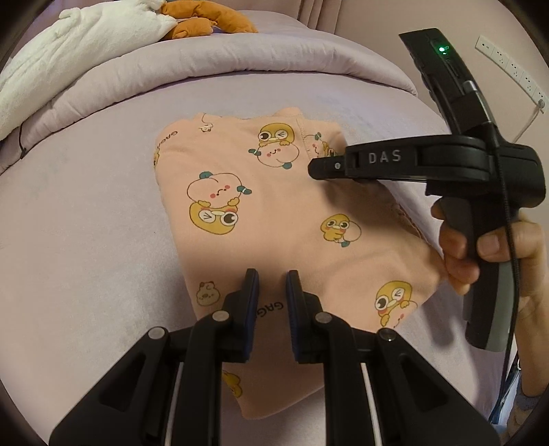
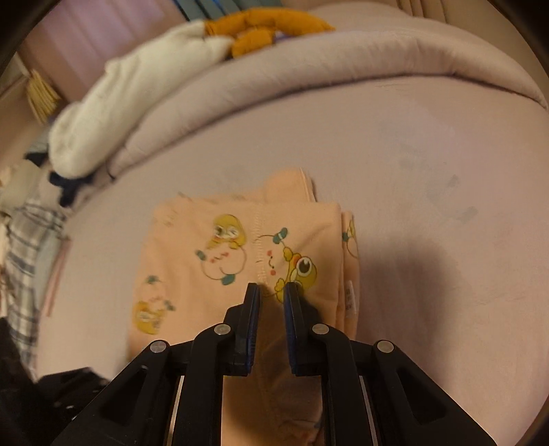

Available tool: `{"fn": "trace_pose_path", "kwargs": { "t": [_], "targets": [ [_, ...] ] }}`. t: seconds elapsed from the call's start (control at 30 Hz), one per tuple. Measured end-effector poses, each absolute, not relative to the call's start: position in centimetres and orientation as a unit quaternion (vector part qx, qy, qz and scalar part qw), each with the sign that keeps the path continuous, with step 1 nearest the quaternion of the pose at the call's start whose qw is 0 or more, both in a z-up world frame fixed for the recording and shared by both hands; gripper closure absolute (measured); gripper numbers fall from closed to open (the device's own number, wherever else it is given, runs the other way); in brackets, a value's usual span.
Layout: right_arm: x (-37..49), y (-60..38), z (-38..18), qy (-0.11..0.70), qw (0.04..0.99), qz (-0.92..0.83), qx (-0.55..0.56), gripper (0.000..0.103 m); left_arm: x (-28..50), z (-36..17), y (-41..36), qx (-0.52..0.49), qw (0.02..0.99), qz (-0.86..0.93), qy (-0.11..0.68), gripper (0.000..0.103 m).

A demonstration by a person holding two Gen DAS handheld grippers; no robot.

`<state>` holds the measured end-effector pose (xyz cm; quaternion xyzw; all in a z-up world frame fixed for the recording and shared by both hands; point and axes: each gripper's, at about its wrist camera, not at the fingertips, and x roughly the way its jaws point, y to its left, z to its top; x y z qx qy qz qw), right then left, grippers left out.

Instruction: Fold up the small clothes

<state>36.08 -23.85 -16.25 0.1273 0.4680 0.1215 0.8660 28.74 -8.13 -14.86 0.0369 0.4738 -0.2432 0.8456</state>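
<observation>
Hovering my left gripper [image 1: 271,278] and right gripper [image 2: 271,290], both slightly parted and empty, over folded peach cartoon-print cotton garment [image 1: 260,206] on lilac bed [image 1: 85,212].

Ahead of me the lilac bed [image 1: 85,212] carries a rolled duvet [image 1: 212,58], a white blanket [image 1: 68,48] and an orange plush toy [image 1: 206,17]; wall sockets [image 1: 507,61] sit right.

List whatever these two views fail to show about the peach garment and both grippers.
- Left wrist view: the right gripper is seen side-on, so its finger gap is hidden; its own body hides the peach garment beneath.
- Left wrist view: the left gripper covers the garment's near edge.
- Right wrist view: motion blur smears the prints and the small white label, unreadable.
- Both views: the layers under the top fold are hidden.
</observation>
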Motion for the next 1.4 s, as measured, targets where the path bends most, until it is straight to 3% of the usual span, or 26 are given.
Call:
{"fn": "trace_pose_path", "kwargs": {
  "t": [0.47, 0.73, 1.33, 1.4],
  "targets": [
    [30.5, -23.4, -12.7, 0.413, 0.888, 0.173, 0.103, 0.09, 27.7, -14.9, -7.8, 0.021, 0.844, -0.241, 0.479, 0.087],
    [27.9, -22.4, -16.0, 0.444, 0.885, 0.138, 0.019, 0.09, 27.5, -14.9, -7.7, 0.012, 0.843, -0.235, 0.484, 0.087],
    [25.5, -24.9, -16.9, 0.451, 0.876, 0.134, 0.108, 0.083, 22.6, -15.3, -6.4, -0.004, 0.832, -0.206, 0.516, 0.087],
    [24.5, -25.0, -16.6, 0.45, 0.874, 0.142, 0.118, 0.074, 21.5, -15.1, -5.9, -0.006, 0.831, -0.207, 0.516, 0.087]
  ]
}}
